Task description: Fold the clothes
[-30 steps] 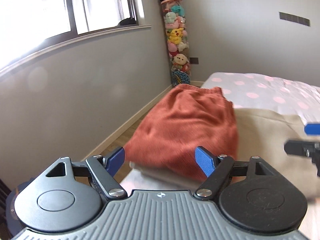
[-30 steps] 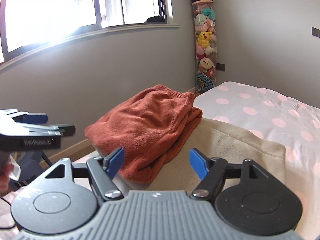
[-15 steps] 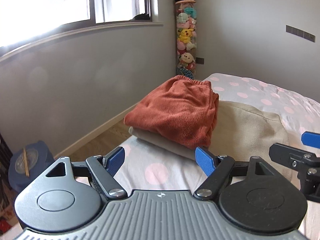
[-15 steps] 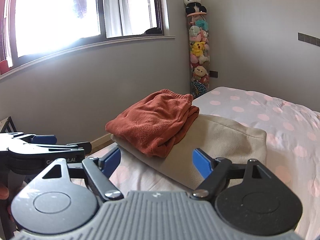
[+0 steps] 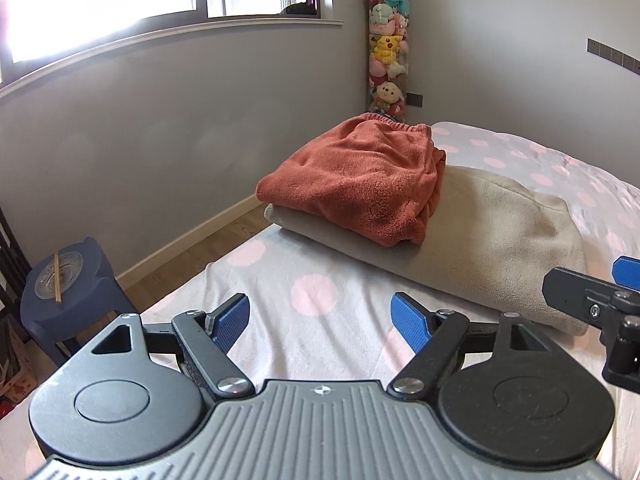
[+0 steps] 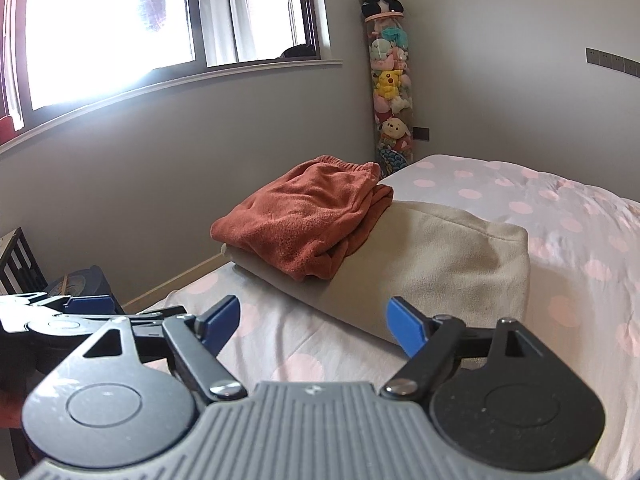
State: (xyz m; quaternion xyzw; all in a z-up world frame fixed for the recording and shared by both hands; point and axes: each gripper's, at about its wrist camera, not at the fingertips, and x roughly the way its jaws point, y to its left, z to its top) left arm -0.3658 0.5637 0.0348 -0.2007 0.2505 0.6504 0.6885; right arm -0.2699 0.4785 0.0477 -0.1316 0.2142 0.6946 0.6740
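A folded rust-orange fleece garment (image 5: 360, 184) (image 6: 304, 220) lies on top of a folded beige garment (image 5: 500, 236) (image 6: 440, 256), near the corner of a bed (image 5: 560, 160) with a pink-dotted sheet. My left gripper (image 5: 320, 304) hovers open over bare sheet, short of the stack and apart from it, with nothing between its blue pads. My right gripper (image 6: 314, 306) is also open and empty, facing the beige garment's near edge. Each gripper shows at the edge of the other's view: the right gripper (image 5: 592, 292) and the left gripper (image 6: 72, 308).
A dark blue stool (image 5: 76, 280) holding a glass dish and chopsticks stands on the wooden floor left of the bed. A tall clear tube of plush toys (image 5: 386, 40) fills the room's corner. A grey wall with a window runs along the left.
Both grippers have drawn back from the stack, which now looks smaller and farther off, with more dotted sheet showing in front. The right jaws stand slightly wider.
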